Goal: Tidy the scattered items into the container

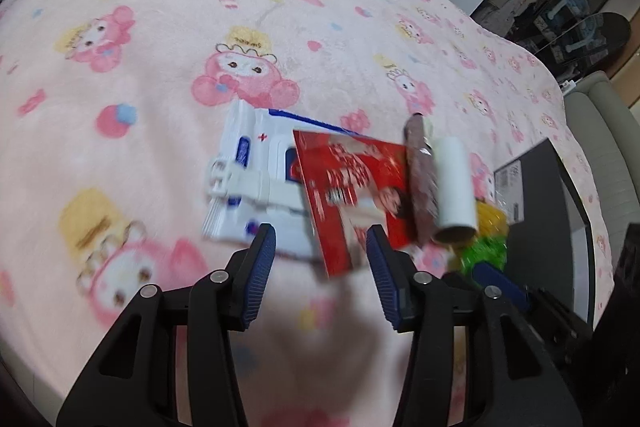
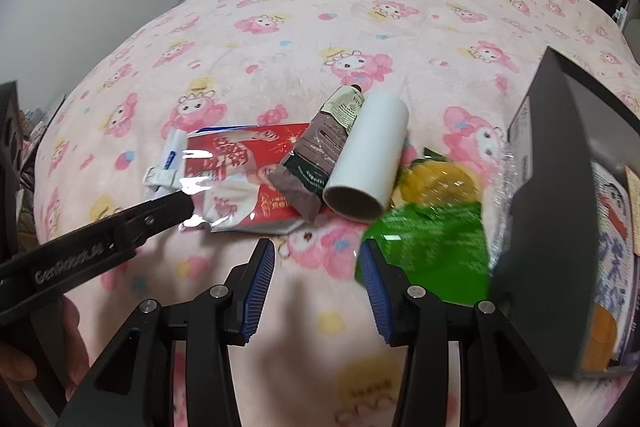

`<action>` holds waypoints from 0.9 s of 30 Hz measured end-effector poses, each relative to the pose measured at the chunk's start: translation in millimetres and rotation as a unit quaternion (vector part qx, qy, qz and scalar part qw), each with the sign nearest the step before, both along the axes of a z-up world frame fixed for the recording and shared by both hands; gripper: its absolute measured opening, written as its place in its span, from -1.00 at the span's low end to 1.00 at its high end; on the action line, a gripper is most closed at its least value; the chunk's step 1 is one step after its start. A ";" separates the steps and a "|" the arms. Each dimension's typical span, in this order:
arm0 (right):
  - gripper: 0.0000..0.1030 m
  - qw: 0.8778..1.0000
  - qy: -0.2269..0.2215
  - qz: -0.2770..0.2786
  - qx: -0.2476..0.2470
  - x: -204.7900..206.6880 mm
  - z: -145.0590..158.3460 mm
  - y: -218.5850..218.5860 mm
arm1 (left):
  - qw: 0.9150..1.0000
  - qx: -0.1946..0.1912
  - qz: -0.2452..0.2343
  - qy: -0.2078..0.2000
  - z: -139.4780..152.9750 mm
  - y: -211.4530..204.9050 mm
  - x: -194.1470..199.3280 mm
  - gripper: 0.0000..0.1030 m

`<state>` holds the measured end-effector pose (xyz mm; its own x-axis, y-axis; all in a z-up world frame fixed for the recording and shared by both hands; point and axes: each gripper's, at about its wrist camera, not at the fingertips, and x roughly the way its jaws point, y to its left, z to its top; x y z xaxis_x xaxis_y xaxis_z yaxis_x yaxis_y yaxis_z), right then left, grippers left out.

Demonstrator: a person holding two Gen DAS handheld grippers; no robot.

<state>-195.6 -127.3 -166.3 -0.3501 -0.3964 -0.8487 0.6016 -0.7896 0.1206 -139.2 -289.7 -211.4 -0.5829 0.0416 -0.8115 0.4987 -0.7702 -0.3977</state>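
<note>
At the right edge of the right wrist view stood a dark grey container [image 2: 548, 227], its open side turned toward the camera. Inside lay a flat packet with blue print and an orange patch [image 2: 612, 267]; its writing could not be read. A white label [image 1: 510, 183] on the container's outer wall was too blurred to read.

The scattered items lay in a row across the middle of the frame on a pink cartoon-print blanket [image 2: 320, 27]. From left to right these were a white and blue plastic case [image 1: 256, 183], a red foil packet [image 2: 248, 179] with white characters, a brown tube [image 2: 320, 163] carrying small illegible print, a white roll [image 2: 368, 159], and a green and yellow packet [image 2: 432, 239] just beside the container.

The left gripper [image 1: 320, 259] hung with its jaws spread, the red packet's corner between them, untouched. The right gripper [image 2: 316, 279] was likewise spread and empty. "GenRobot.AI" showed on the left gripper's arm [image 2: 72, 267].
</note>
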 end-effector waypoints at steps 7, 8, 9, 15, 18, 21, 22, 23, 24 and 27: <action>-0.21 1.000 0.011 -0.006 0.012 0.0 -3.3 2.9 | 1.000 -0.010 -0.027 0.007 -6.2 11.4 -7.7 -0.56; -0.21 1.000 0.012 -0.009 0.013 0.6 -2.6 4.8 | 0.999 -0.016 -0.029 0.006 -5.0 13.3 -7.2 -0.56; -0.21 1.000 0.013 -0.011 0.013 0.9 -2.5 6.2 | 0.999 -0.020 -0.032 0.004 -4.6 15.0 -7.2 -0.56; -0.21 1.000 0.011 -0.019 0.013 8.7 4.1 13.6 | 0.998 0.015 -0.038 0.038 3.1 11.3 2.4 -0.81; -0.21 1.000 0.013 -0.020 0.011 15.7 10.2 16.9 | 0.998 0.018 -0.039 0.056 13.2 16.6 15.8 -0.86; -0.21 1.000 0.015 -0.020 0.007 23.0 15.8 19.5 | 0.998 0.014 -0.031 0.059 20.6 22.8 37.1 -0.87; -0.21 1.000 0.016 -0.020 0.007 25.6 16.5 19.4 | 0.998 0.015 -0.024 0.062 23.1 21.4 44.2 -0.88; -0.21 1.000 0.015 -0.018 0.007 27.8 16.6 19.2 | 0.998 0.013 -0.012 0.066 26.1 19.1 54.3 -0.88; -0.21 1.000 0.014 -0.016 0.007 29.7 16.1 19.2 | 0.998 0.006 0.001 0.066 28.6 17.3 61.0 -0.88; -0.21 1.000 0.011 -0.005 0.011 34.6 13.3 14.0 | 0.997 -0.026 0.056 0.052 29.5 4.5 92.2 -0.86</action>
